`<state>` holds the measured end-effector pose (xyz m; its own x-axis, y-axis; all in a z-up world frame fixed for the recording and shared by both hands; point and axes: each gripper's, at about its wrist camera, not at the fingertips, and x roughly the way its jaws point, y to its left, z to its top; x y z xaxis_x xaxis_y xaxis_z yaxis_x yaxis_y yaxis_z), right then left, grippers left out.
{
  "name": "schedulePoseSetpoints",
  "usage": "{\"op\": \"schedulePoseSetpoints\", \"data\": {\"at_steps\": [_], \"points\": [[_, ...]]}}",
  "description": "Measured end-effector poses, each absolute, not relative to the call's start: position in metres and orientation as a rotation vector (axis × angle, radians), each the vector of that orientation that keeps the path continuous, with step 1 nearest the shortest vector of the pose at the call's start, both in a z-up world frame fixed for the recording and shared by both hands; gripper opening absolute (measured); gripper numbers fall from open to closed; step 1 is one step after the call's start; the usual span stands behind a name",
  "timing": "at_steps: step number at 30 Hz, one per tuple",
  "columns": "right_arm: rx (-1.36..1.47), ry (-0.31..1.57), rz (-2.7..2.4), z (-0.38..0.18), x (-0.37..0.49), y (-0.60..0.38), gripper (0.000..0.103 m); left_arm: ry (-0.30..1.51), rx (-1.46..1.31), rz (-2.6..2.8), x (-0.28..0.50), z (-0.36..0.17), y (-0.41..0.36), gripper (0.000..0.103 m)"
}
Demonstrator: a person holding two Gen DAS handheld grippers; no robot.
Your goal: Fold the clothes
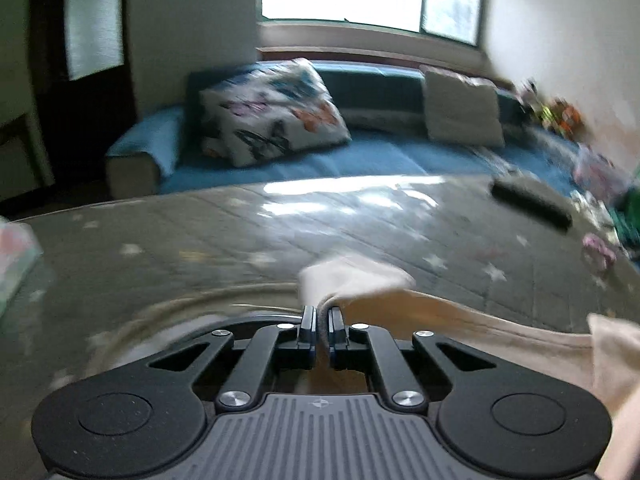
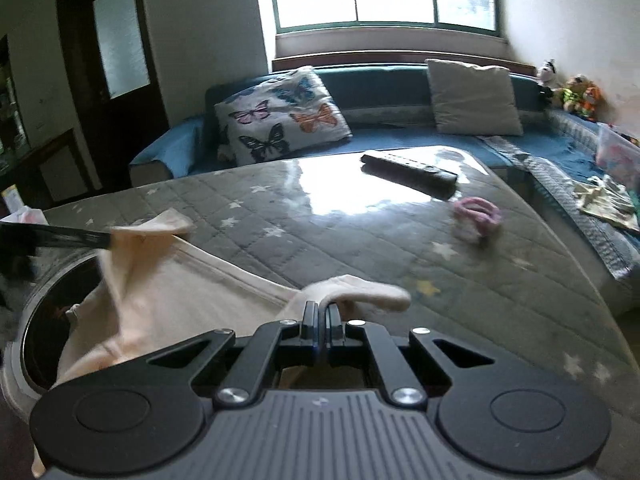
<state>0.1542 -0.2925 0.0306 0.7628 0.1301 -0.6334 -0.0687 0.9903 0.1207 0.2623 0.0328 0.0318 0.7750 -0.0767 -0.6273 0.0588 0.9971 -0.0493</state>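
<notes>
- Left gripper (image 1: 321, 312) and right gripper (image 2: 321, 309): jaws of each clamped on an edge of the cream garment (image 2: 168, 292), which hangs between them over a round basket (image 2: 36, 320).
- Table (image 2: 360, 248): quilted top bare ahead; remote (image 2: 408, 172) and pink item (image 2: 478, 212) near the far right edge.
- Left wrist view motion-blurred; basket contents hidden.

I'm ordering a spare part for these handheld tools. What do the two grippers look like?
Both match: the left gripper and the right gripper each have matte black linkage arms with silver round pivot bolts, two round black discs at the sides, a grey ribbed centre plate bearing a small crosshair mark, and narrow black fingers with blue edging. No cables or sleeves show.
</notes>
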Motion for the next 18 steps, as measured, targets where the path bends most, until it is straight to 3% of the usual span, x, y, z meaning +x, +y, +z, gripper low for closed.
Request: {"op": "schedulePoseSetpoints", "data": {"at_steps": [8, 18], "points": [[0.136, 0.682, 0.034, 0.029, 0.112, -0.323, 0.003, 0.613, -0.085, 0.083, 0.169, 0.058, 0.113, 0.006], [0.118, 0.694, -0.030, 0.027, 0.076, -0.343, 0.002, 0.715, -0.143, 0.163, 0.075, 0.046, 0.170, 0.005]]}}
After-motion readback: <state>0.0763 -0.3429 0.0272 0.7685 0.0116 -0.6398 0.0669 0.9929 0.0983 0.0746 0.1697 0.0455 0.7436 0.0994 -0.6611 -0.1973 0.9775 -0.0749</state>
